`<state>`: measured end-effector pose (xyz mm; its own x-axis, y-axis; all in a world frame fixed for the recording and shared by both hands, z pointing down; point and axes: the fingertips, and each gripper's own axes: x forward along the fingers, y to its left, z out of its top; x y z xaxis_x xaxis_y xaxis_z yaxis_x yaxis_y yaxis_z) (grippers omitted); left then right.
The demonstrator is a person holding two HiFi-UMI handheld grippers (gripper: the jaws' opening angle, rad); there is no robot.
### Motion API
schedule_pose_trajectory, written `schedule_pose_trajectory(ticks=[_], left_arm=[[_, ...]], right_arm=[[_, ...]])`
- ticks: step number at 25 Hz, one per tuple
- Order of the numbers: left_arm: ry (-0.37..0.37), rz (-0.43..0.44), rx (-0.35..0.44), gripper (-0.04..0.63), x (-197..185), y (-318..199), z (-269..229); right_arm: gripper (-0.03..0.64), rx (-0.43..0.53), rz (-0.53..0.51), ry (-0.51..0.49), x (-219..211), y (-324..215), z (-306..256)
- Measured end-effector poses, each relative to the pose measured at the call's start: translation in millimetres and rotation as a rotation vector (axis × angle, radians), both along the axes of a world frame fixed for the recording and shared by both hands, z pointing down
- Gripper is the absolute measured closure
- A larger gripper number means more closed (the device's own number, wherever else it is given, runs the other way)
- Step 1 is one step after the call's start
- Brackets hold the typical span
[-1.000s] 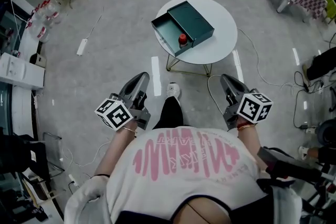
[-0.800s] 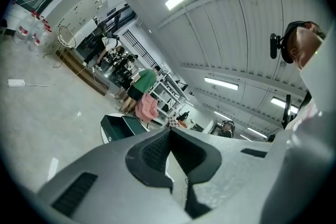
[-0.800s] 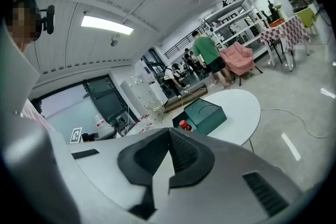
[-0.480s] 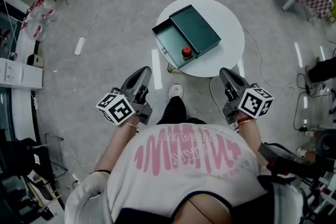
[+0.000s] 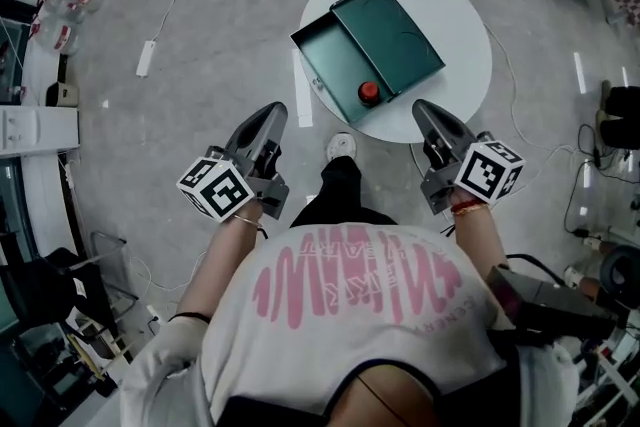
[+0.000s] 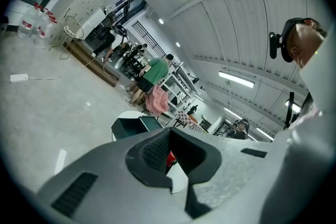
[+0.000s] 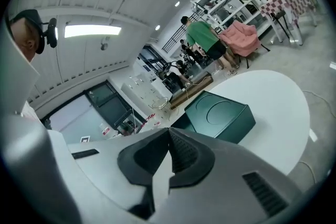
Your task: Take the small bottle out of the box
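Note:
A dark green box (image 5: 388,27) lies on the round white table (image 5: 455,5), its drawer (image 5: 335,60) pulled out to the left. The small bottle (image 5: 369,93) with a red cap stands in the drawer's near corner. Both grippers hang over the floor, short of the table's near edge. My left gripper (image 5: 272,110) is shut and empty, left of the table. My right gripper (image 5: 425,107) is shut and empty, just below the table's rim. In the left gripper view the box (image 6: 131,126) and a bit of red bottle (image 6: 170,157) show past the shut gripper (image 6: 169,132). The right gripper view shows the box (image 7: 218,115) beyond its gripper (image 7: 169,131).
A white power strip (image 5: 146,58) and cables lie on the grey floor. The person's shoe (image 5: 341,147) is near the table's leg. Water bottles (image 5: 50,15) and a white cabinet (image 5: 30,127) line the left side. People and shelves stand far behind the table.
The table and box have come closer to both grippers and shifted right in the head view. Both grippers stay shut and empty.

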<state>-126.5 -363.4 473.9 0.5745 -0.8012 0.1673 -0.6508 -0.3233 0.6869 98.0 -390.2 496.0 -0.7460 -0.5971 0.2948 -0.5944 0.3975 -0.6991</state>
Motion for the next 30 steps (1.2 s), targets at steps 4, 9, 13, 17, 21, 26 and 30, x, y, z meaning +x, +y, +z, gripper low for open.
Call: schedule_pose_trajectory(ticks=[4, 9, 13, 17, 21, 26, 30], left_arm=[[-0.012, 0.013, -0.034, 0.588, 4.7, -31.0, 28.6], [0.003, 0.019, -0.072, 0.588, 7.5, -44.7, 50.2], [0.021, 0.028, -0.087, 0.589, 8.5, -43.7, 54.8], [-0.031, 0.071, -0.092, 0.588, 16.9, -42.8, 61.3], [-0.075, 0.116, -0.093, 0.588, 30.7, -40.2, 72.4], [-0.142, 0.120, -0.152, 0.588, 25.0, -35.0, 93.2], [-0.113, 0.108, -0.173, 0.588, 16.7, -31.0, 101.1]], right_arm=[[0.612, -0.053, -0.002, -0.037, -6.1, -31.9, 32.9], [0.612, -0.073, -0.012, -0.044, -18.4, -43.7, 51.6], [0.612, -0.072, -0.030, -0.030, -32.1, -40.1, 53.3], [0.612, -0.047, -0.043, -0.005, -39.2, -43.6, 49.8], [0.608, -0.041, -0.052, -0.035, -38.5, -46.3, 48.1], [0.490, 0.007, -0.115, -0.046, -59.0, -46.2, 43.4], [0.452, 0.068, -0.183, 0.070, -78.9, -40.4, 51.7]])
